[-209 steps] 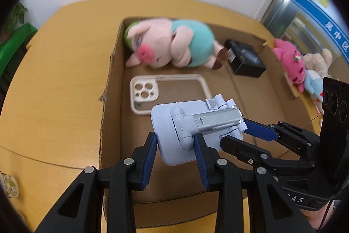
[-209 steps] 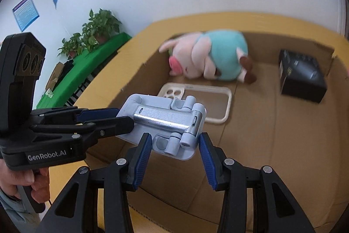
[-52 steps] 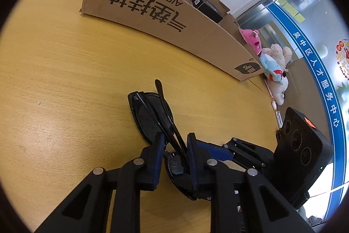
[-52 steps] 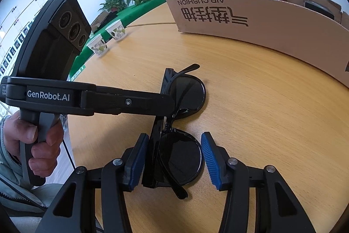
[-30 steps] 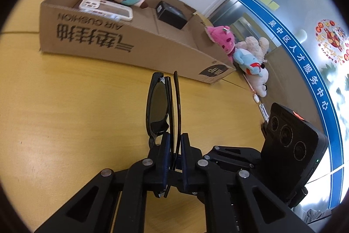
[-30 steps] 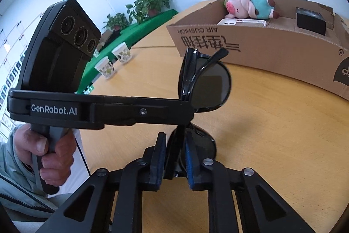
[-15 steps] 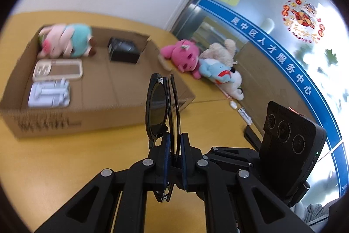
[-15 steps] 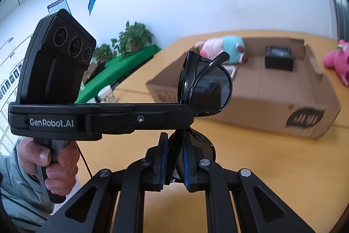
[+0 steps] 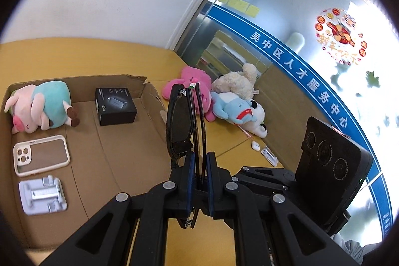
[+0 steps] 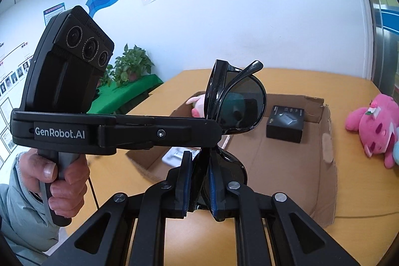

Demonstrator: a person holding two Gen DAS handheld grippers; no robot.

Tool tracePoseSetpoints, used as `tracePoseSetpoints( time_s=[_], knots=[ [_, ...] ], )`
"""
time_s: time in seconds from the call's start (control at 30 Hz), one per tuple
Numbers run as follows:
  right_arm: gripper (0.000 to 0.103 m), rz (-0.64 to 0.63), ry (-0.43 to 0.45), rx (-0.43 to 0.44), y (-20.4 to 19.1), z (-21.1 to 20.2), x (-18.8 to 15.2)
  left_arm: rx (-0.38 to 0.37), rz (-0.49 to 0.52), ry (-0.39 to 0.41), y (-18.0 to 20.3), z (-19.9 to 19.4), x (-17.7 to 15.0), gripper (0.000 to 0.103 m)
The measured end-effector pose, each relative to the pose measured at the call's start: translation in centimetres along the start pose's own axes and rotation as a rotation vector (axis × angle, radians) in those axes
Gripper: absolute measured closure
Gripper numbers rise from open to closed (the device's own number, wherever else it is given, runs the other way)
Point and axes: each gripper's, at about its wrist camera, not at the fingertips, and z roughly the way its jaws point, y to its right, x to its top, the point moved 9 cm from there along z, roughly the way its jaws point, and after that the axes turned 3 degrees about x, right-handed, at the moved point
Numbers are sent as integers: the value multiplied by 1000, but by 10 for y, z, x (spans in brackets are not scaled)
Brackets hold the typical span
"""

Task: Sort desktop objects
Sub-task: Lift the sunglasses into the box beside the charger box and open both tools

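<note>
A: Where are things, biggest first?
B: Wooden table (image 9: 74, 51), then the cardboard box (image 9: 119, 141) on it.

A: And the sunglasses (image 9: 179, 121)?
B: Held up above the box, folded, standing on end, long axis vertical, lenses edge-on.

A: Grippers?
B: Left gripper (image 9: 199, 176) and right gripper (image 10: 199, 181) both pinch the sunglasses.

Both wrist fisheyes look forward and down along their own fingers, very close to the black sunglasses (image 9: 185, 126) (image 10: 237, 101) each shows at frame centre, sharing beyond it the cardboard box (image 9: 149, 101) (image 10: 326, 141) (lower left, then centre right).
</note>
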Motion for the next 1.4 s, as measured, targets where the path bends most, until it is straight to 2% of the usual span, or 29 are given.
tracePoseSetpoints(
  time_s=[0.13, 0.37, 0.67, 0.83, 0.93, 1.27, 1.4],
  knots=[
    [92, 27, -54, 18, 28, 34, 19, 15, -48, -35, -30, 19, 17, 95],
    [92, 103, -188, 60, 58, 105, 24, 8, -164, -123, -99, 57, 26, 95],
    [92, 197, -410, 86, 92, 202, -2, 12, -339, -228, -180, 102, 9, 95],
    [93, 261, -526, 107, 102, 240, -22, 33, -403, -285, -206, 114, -7, 95],
    [93, 309, -568, 113, 104, 253, -33, 62, -421, -323, -215, 121, -17, 95],
    [92, 371, -593, 99, 111, 268, -45, 96, -430, -365, -220, 134, -26, 92],
    [89, 369, -579, 93, 112, 266, -42, 156, -395, -384, -217, 131, -27, 91]
  ],
)
